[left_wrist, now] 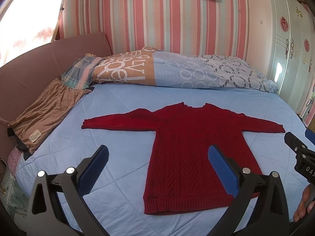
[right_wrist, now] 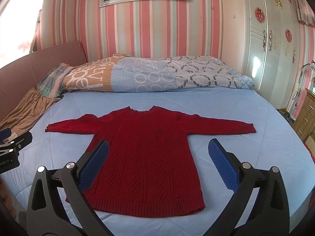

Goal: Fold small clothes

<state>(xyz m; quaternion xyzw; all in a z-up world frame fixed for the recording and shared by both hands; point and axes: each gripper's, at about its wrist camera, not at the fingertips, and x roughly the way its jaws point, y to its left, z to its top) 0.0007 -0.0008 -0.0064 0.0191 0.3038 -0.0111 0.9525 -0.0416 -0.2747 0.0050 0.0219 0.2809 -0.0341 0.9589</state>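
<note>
Sweater (right_wrist: pixel 145 153) flat mid-bed, sleeves out for folding | blue quilt (right_wrist: pixel 246 118) gives us smooth ground | our left gripper (left_wrist: pixel 157 169), right gripper (right_wrist: pixel 157 163) hover near hem, both spread, grasping nothing, we judge poised for first fold

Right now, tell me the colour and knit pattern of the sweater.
Dark red sweater, herringbone-style ribs; clearest in the right wrist view.

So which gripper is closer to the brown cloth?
Left. The left gripper hovers open over the sweater's hem side nearest the brown cloth. The right gripper hovers open further along the hem, away from it.
</note>
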